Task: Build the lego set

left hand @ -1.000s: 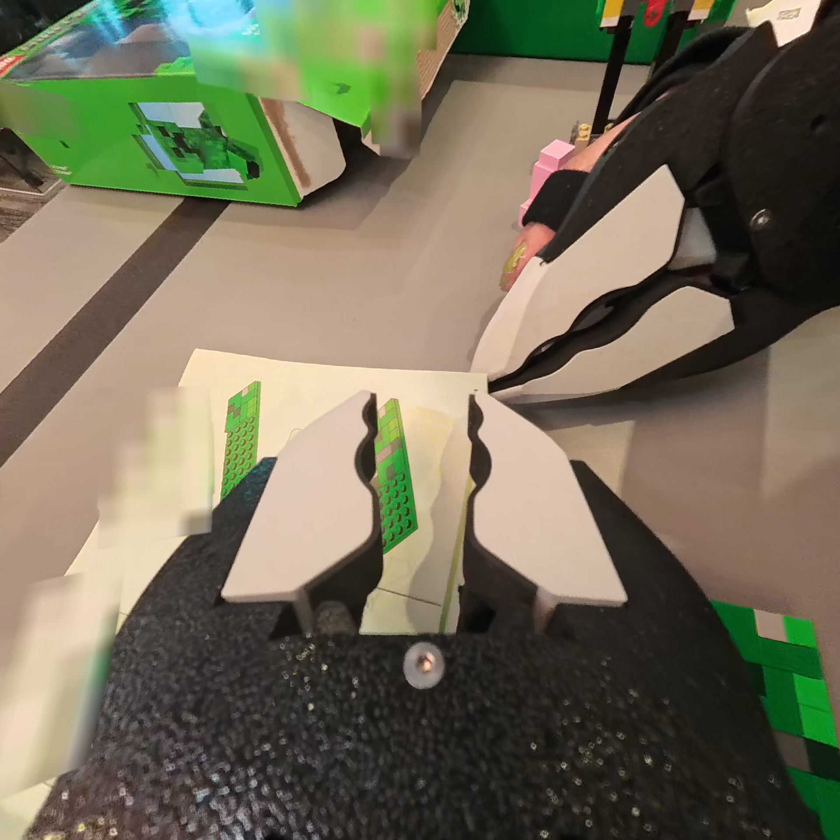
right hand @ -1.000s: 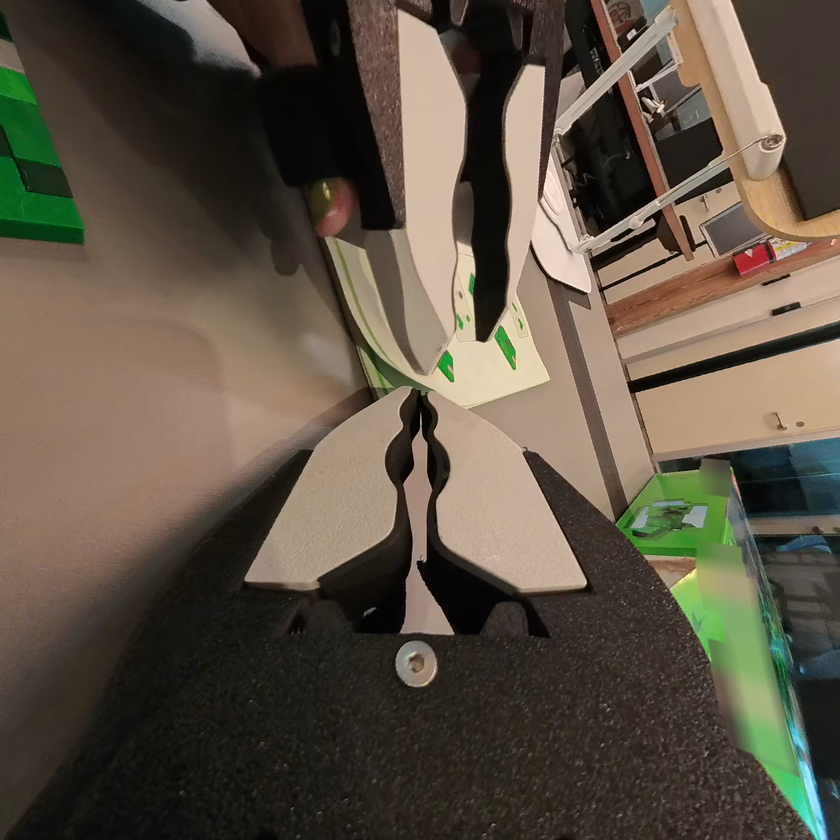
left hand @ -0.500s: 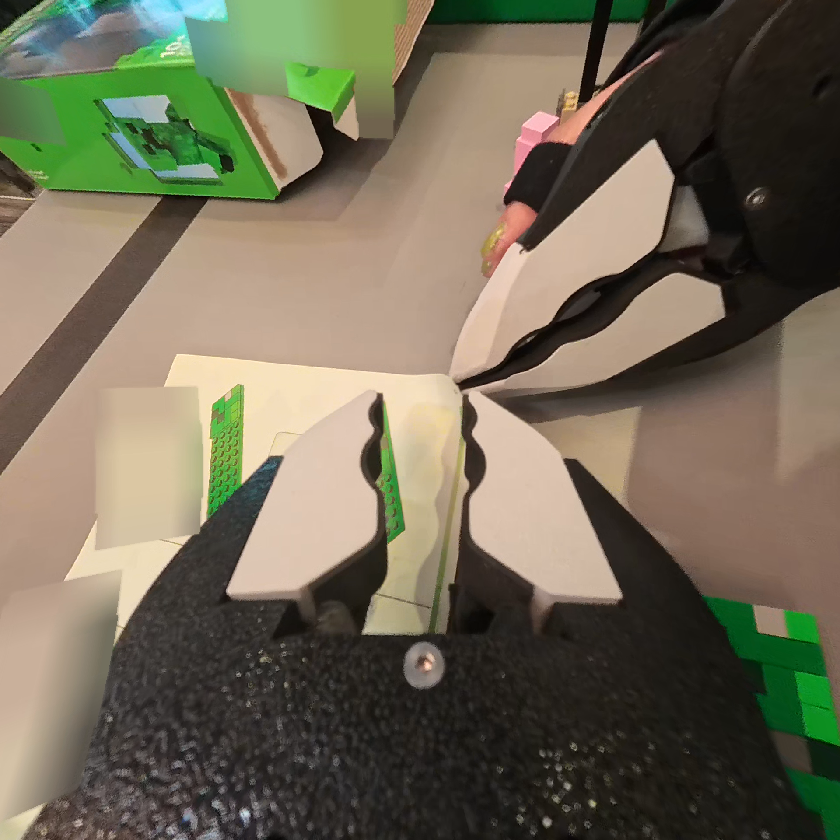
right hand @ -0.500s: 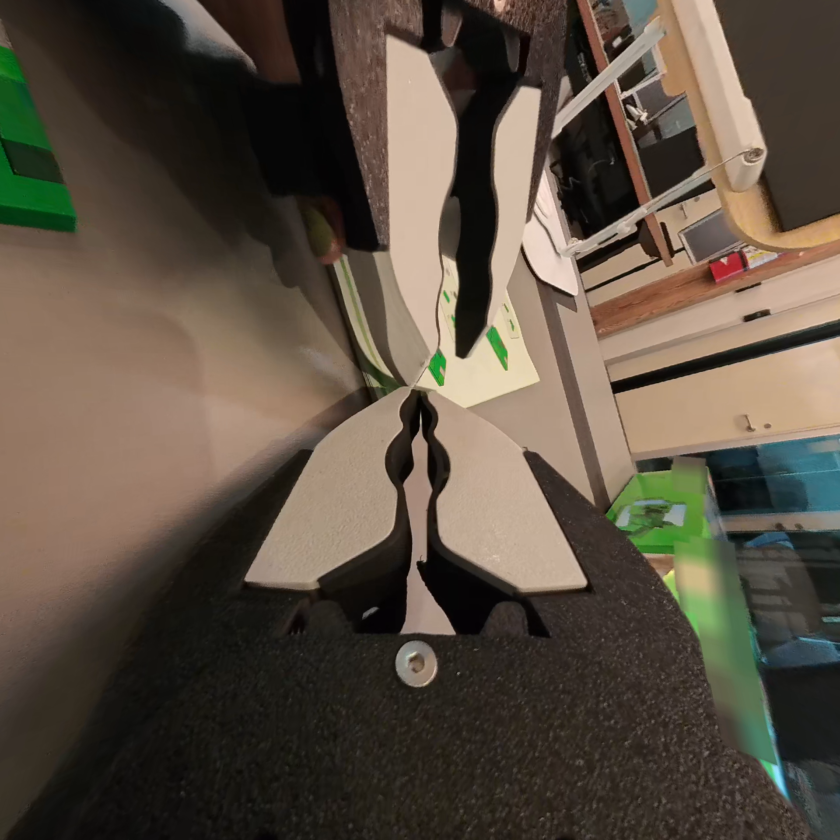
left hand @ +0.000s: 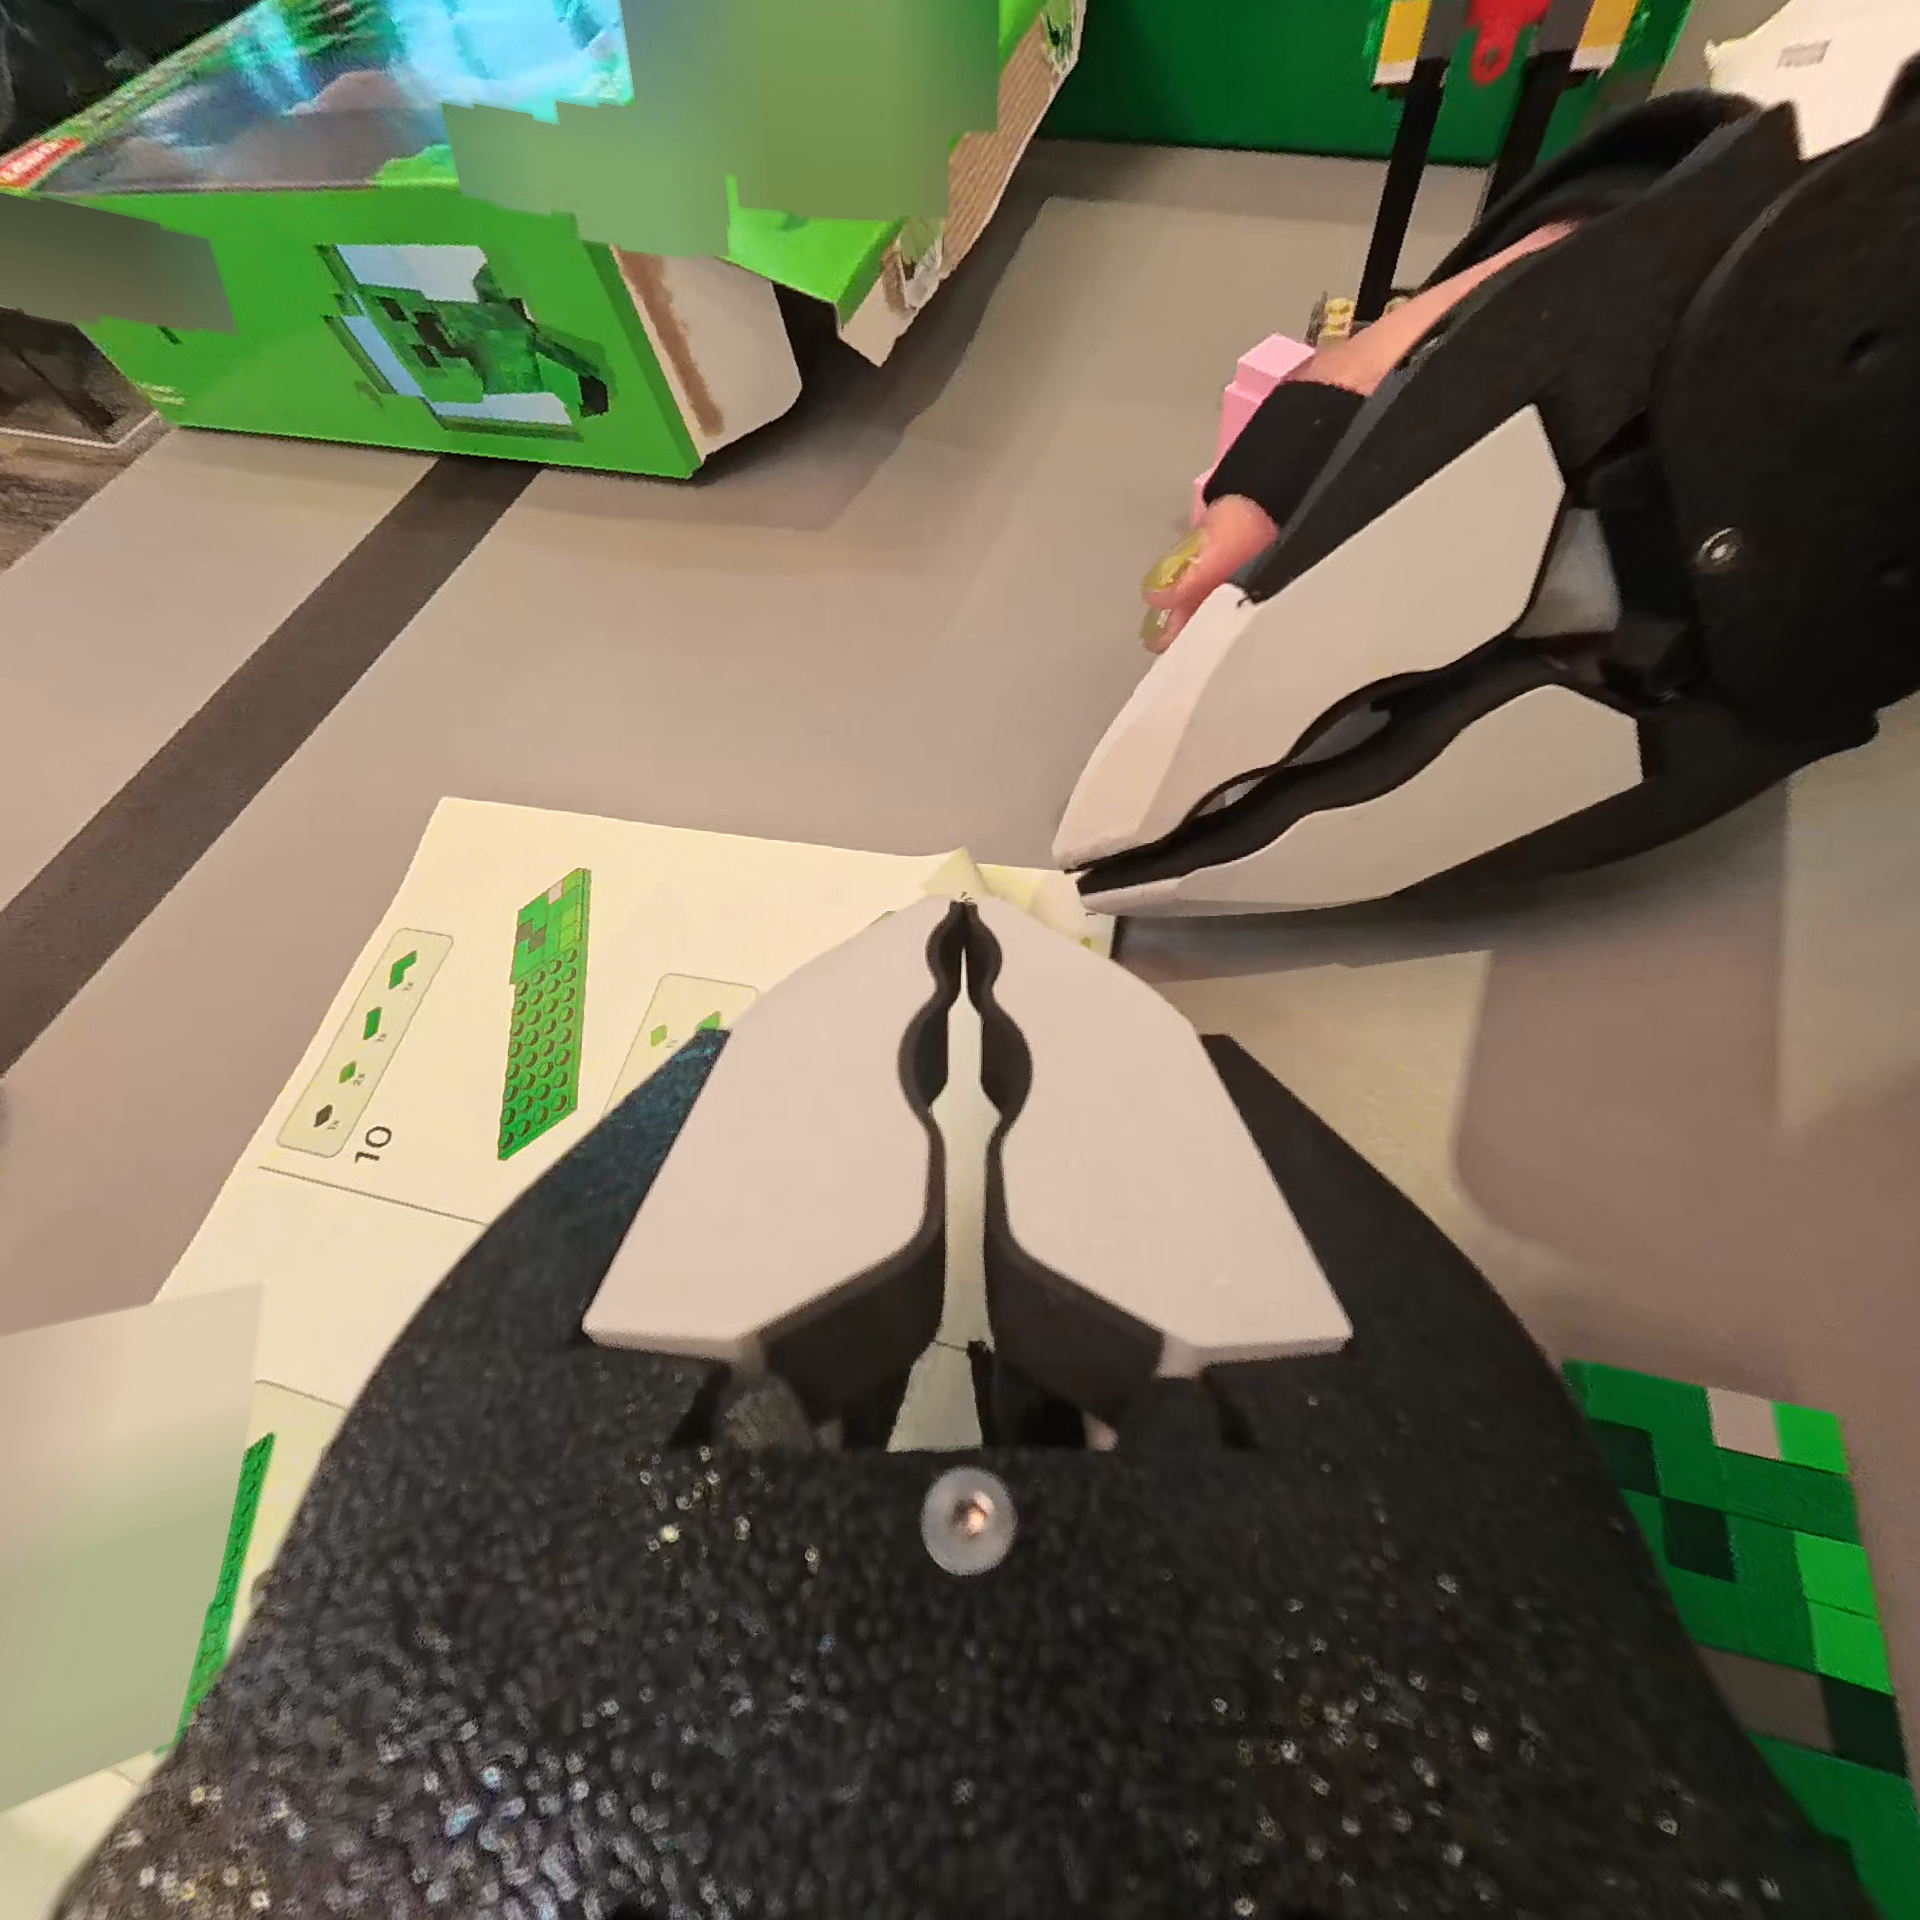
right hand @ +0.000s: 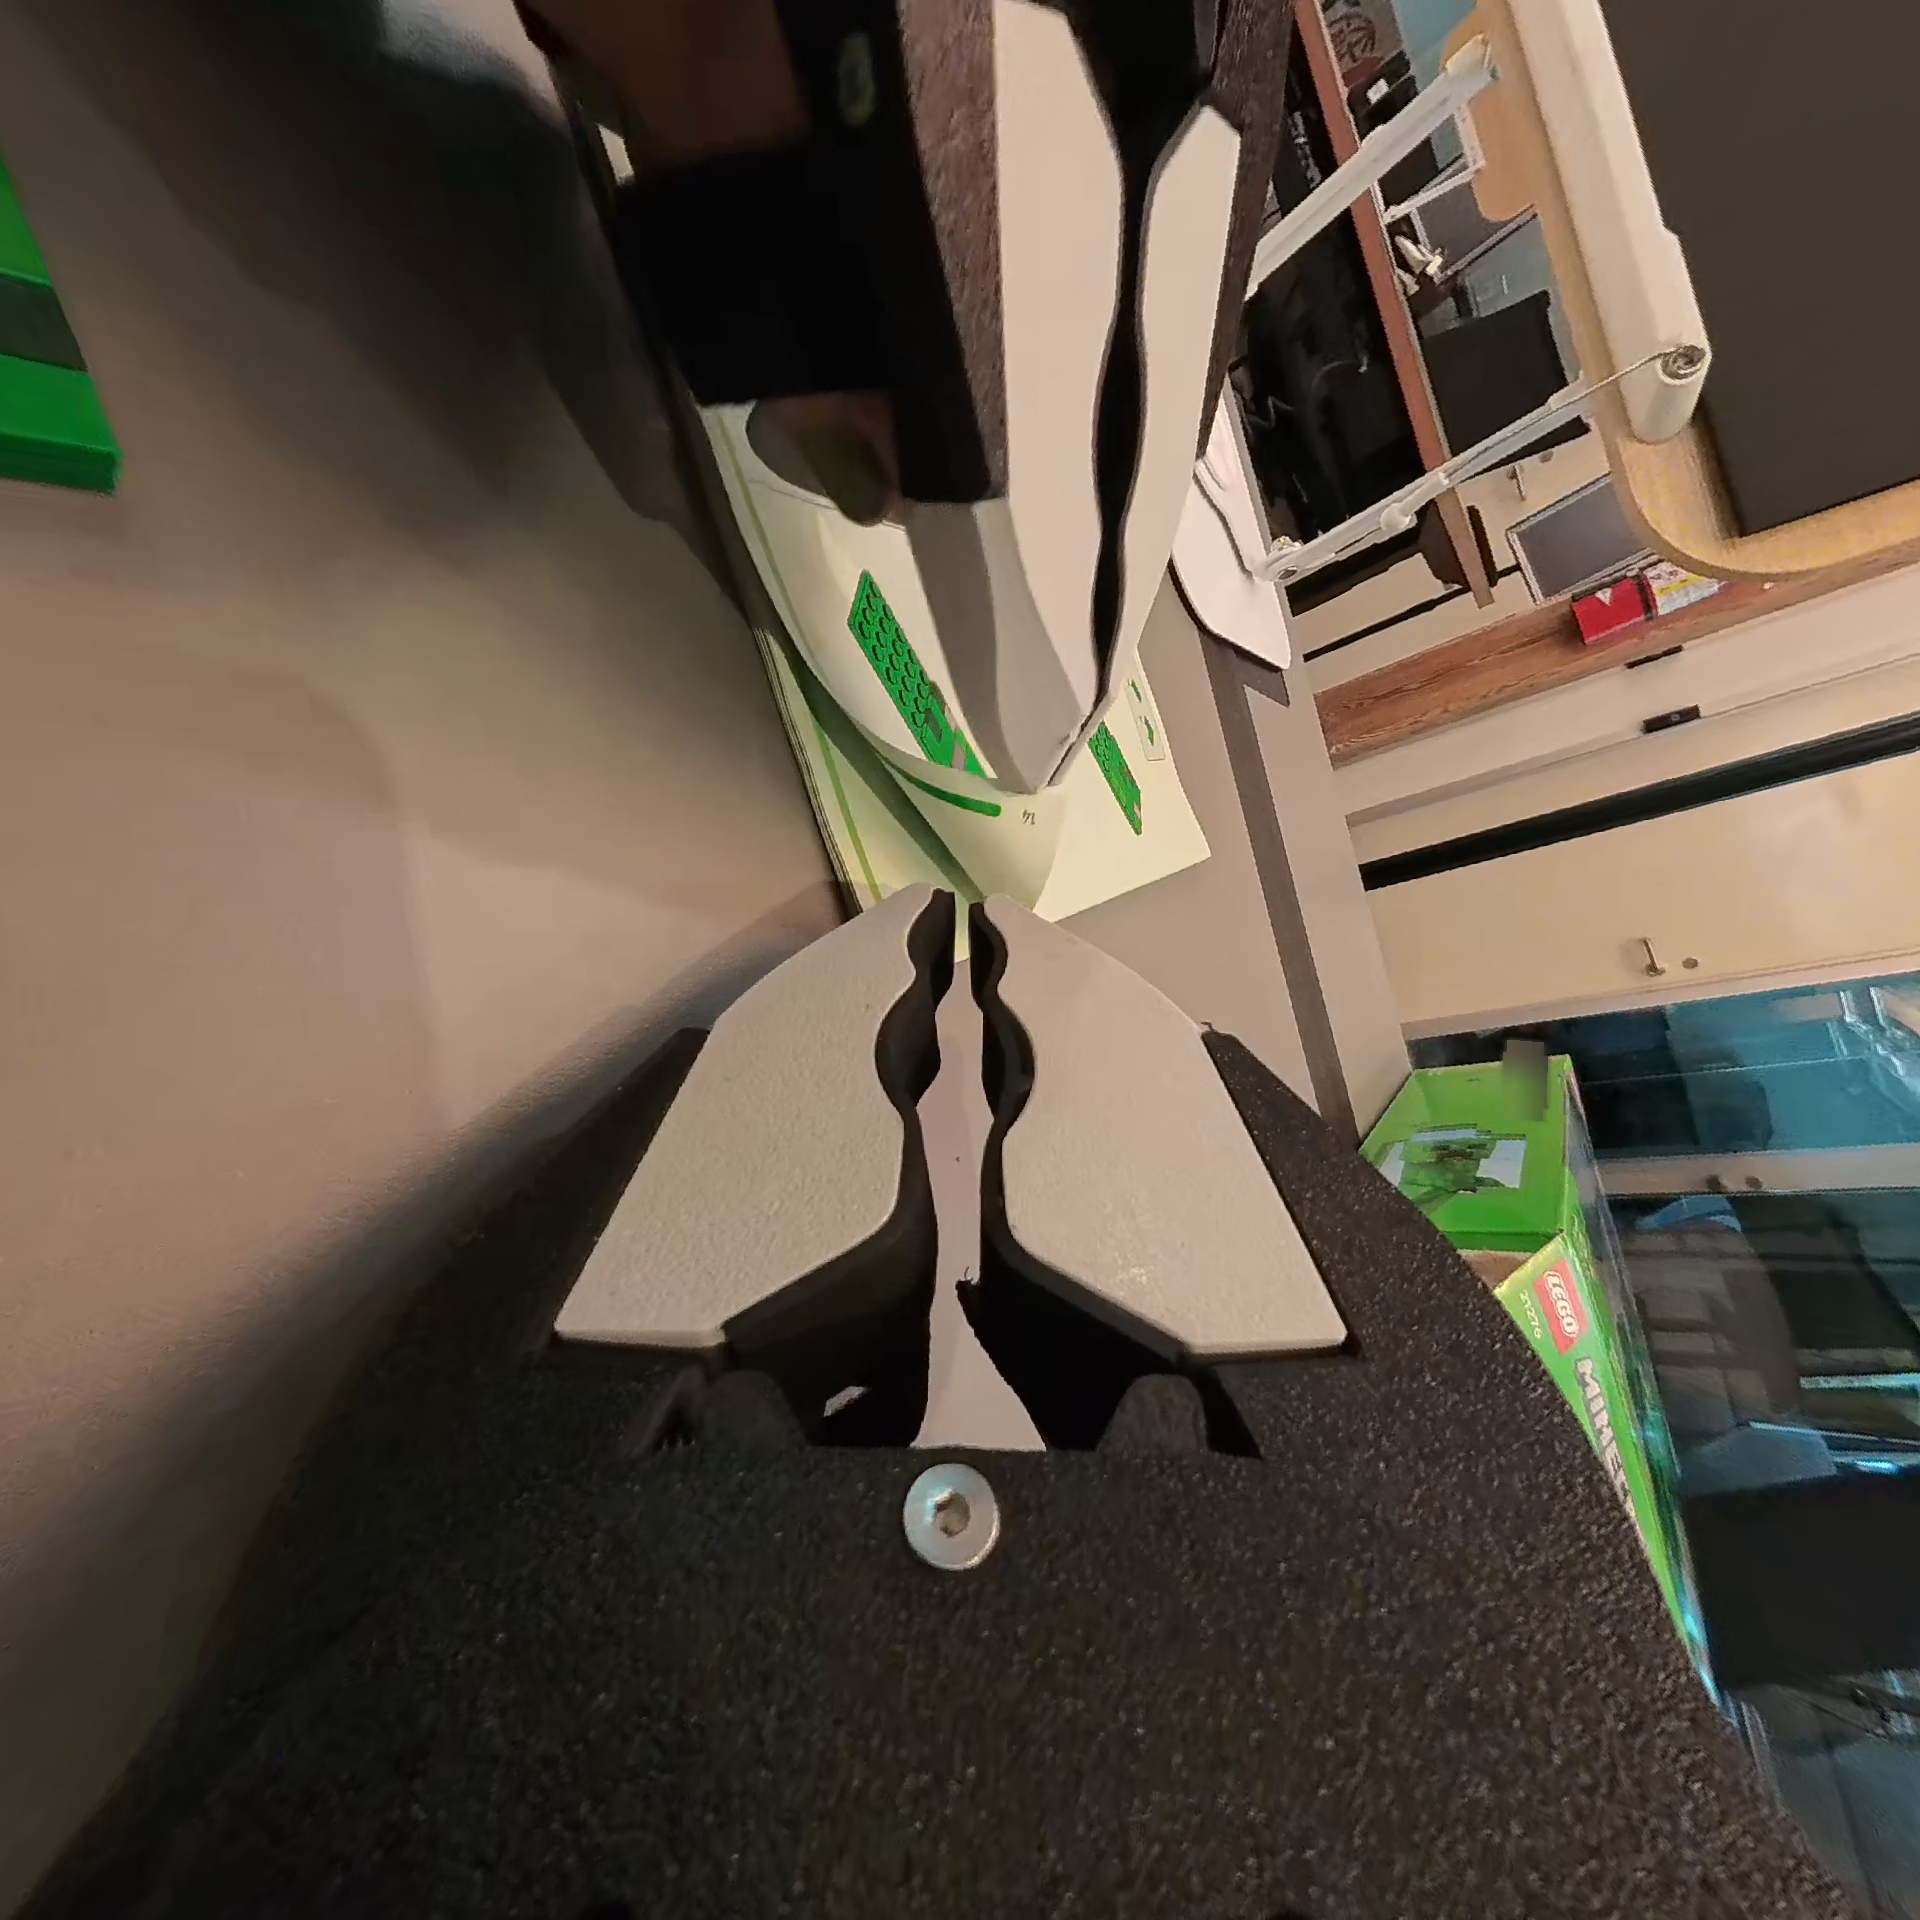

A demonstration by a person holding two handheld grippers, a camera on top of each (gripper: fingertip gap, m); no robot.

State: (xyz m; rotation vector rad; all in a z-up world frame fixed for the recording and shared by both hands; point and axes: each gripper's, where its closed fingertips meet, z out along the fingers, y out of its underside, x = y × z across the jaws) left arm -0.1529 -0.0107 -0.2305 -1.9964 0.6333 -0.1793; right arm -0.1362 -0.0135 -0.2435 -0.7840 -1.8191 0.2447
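The instruction booklet [left hand: 665,883] lies open on the grey table. My left gripper [left hand: 961,912] is shut on the near corner of its top page. The right wrist view shows that page [right hand: 997,821] curled up off the stack, pinched at the left gripper's tips [right hand: 1049,774]. My right gripper [right hand: 961,909] lies low on the table, tips at the booklet's right corner. It also shows in the left wrist view [left hand: 1075,878]. Its jaws are all but closed, with a hairline slit at the tips. I see nothing held in them.
A flat build of green bricks [left hand: 1766,1538] lies at the lower right and also shows in the right wrist view [right hand: 42,343]. Green set boxes [left hand: 416,343] stand at the back left. A pink piece [left hand: 1262,379] sits behind the right hand [left hand: 1216,540]. Only a small space, under 4 cm, lies between the two pairs of fingers. The pink piece [left hand: 1262,379] lies around 12 cm away from my right fingertips.
My left gripper closed from wide open onto the page corner and lifted it. My right gripper stayed at the booklet's corner; its tips parted by a sliver.
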